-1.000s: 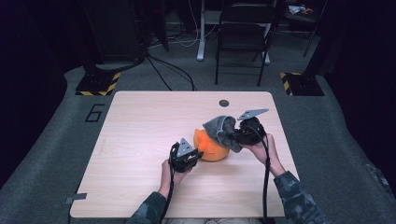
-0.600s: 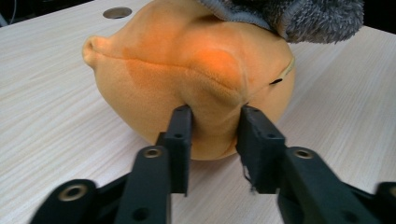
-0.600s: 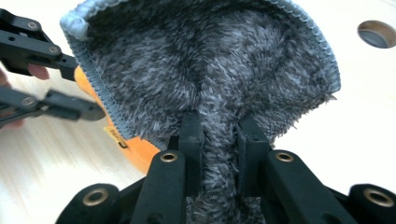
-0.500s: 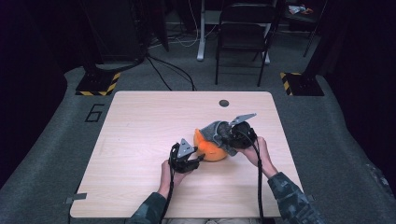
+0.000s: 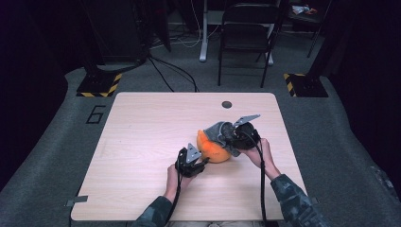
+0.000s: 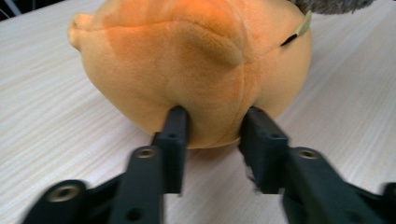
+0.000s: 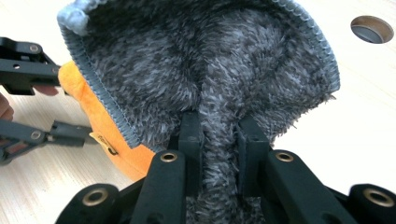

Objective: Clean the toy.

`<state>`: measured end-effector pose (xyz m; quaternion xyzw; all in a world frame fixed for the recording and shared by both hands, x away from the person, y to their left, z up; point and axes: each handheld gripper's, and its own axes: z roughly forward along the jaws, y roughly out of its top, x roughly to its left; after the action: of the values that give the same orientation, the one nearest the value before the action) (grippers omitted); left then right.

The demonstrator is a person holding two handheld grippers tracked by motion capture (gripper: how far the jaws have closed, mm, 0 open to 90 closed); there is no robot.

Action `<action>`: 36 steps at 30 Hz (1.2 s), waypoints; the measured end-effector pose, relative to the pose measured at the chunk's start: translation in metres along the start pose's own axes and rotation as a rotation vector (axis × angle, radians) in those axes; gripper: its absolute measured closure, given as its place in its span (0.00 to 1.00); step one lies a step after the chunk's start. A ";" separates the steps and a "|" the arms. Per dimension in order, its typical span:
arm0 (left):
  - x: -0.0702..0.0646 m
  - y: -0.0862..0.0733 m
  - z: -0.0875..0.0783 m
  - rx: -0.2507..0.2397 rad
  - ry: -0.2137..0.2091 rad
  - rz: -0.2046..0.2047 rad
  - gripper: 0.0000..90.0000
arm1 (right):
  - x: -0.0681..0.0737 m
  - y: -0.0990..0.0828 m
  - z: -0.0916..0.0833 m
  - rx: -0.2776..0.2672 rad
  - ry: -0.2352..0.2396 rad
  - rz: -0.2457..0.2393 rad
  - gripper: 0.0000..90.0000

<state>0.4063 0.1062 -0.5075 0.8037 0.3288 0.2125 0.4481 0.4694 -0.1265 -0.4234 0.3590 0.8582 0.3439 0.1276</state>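
An orange plush toy (image 5: 212,151) lies on the wooden table (image 5: 142,142), with a grey fuzzy cloth (image 5: 216,131) draped over its far right side. My left gripper (image 5: 201,163) meets the plush (image 6: 187,56) from the near left. Its jaws have just been closing, and the left gripper (image 6: 215,128) now pinches a bulge of the orange fabric between its pads. My right gripper (image 5: 228,137) is shut on a fold of the grey cloth (image 7: 210,60). In its own view the right gripper (image 7: 219,135) holds that fold, with the orange plush (image 7: 100,121) underneath at the left.
A round cable hole (image 5: 227,104) sits near the table's far edge. Behind the table stands a folding chair (image 5: 246,33), with striped stand bases (image 5: 99,85) on the floor. Bare tabletop stretches left of the plush.
My right gripper has come slightly down and left with the grey cloth, closer onto the plush. The left gripper stays at the plush's near side.
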 end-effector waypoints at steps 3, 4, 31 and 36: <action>0.000 0.001 0.000 -0.006 0.010 -0.012 0.86 | 0.000 0.001 -0.001 -0.004 0.002 0.001 0.84; 0.000 0.002 0.000 -0.007 0.010 -0.016 0.87 | 0.000 0.001 -0.001 -0.017 0.001 0.003 0.84; 0.003 0.018 -0.014 -0.028 -0.080 -0.078 0.92 | 0.029 0.016 -0.025 -0.099 0.059 -0.057 0.84; 0.005 0.016 -0.012 -0.023 -0.082 -0.082 0.92 | 0.026 0.012 -0.016 -0.076 0.061 -0.053 0.83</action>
<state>0.4070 0.1108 -0.4874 0.7924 0.3401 0.1646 0.4790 0.4503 -0.1103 -0.4027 0.3205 0.8572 0.3835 0.1242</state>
